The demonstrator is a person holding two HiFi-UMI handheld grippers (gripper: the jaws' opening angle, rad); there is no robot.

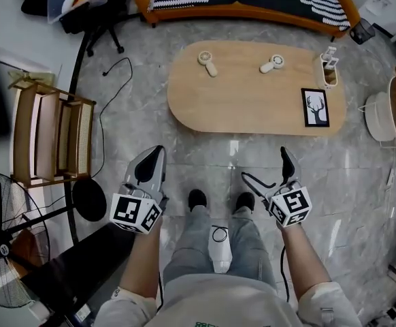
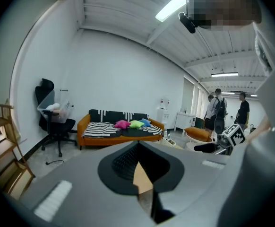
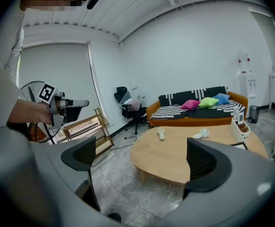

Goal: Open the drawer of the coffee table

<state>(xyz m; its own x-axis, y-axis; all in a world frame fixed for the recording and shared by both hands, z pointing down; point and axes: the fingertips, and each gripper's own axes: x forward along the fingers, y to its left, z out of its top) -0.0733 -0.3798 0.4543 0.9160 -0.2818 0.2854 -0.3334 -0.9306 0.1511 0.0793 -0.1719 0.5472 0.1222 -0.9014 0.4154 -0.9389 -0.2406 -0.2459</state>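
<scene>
fingers [image 2: 120, 165] together on left gripper [image 2: 138, 146], spread wide on right gripper [image 3: 142, 159], facing coffee table [image 1: 251, 95].

Sofa [image 1: 245, 2] behind coffee table [image 1: 252, 101], frame [image 1: 315, 107] on it; rack [image 1: 52, 135] at left.

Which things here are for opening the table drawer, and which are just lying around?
For the job:
coffee table (its drawer doesn't show)
left hand-held gripper, shut
right hand-held gripper, open

Just lying about:
white fan
second white fan
deer picture
sofa
wooden rack
</scene>
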